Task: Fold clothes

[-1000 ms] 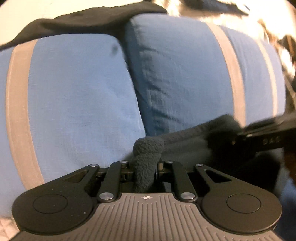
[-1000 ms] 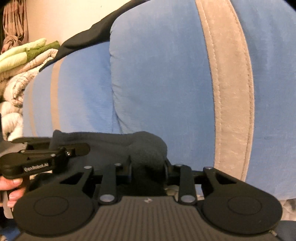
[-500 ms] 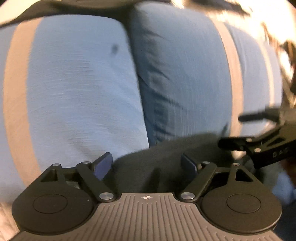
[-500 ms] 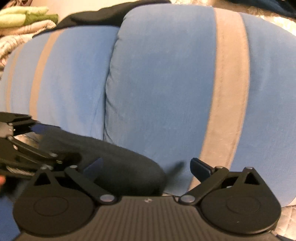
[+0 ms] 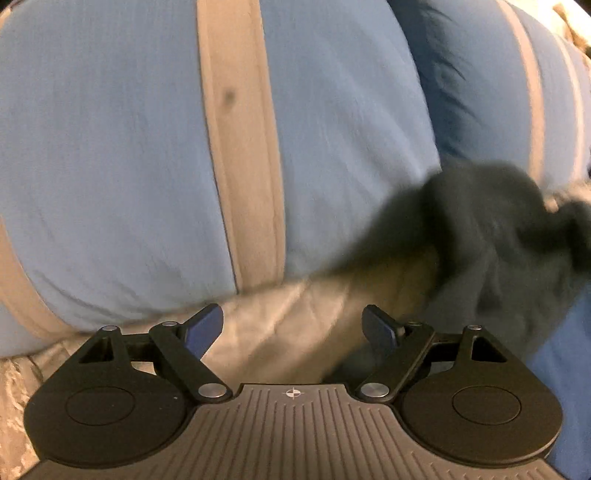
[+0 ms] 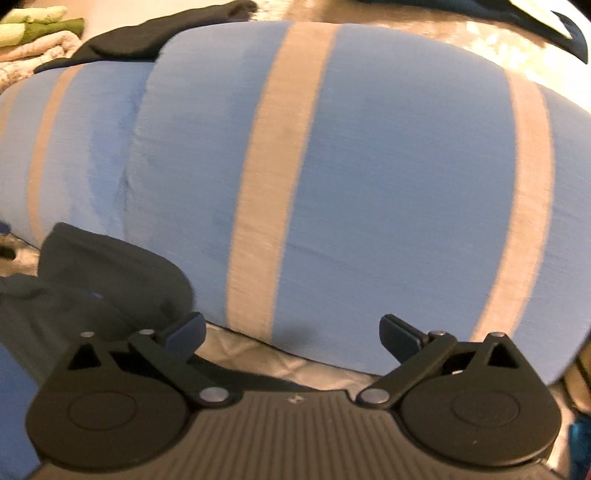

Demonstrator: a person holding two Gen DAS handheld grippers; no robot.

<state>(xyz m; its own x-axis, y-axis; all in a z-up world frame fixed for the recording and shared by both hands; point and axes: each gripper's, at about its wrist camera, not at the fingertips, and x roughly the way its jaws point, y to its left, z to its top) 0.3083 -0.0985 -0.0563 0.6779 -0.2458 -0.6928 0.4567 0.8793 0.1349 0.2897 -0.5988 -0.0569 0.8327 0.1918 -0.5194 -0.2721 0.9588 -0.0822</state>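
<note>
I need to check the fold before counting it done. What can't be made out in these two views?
- Left wrist view: dark fleece garment is motion-blurred and cut by the right edge, so its fold is unreadable.
- Right wrist view: the garment's near part is hidden behind the right gripper.
- Neither gripper shows in the other's view.

Dark grey garment [image 5: 491, 236] motion-smeared at 3 o'clock in left wrist view, outline and folds unreadable, right part cut by the frame edge; in right wrist view its lower part sits behind the right gripper's [image 6: 291, 338] left finger at 8 o'clock. Blue striped pillows [image 6: 369, 177] blurred in both views, weave lost, cropped at 9 o'clock and 3 o'clock. Black cloth [image 6: 147, 37] at 11 o'clock mostly hidden behind the pillow top, stacked fabrics [image 6: 33, 33] at 10 o'clock cut off, too small to identify
</note>
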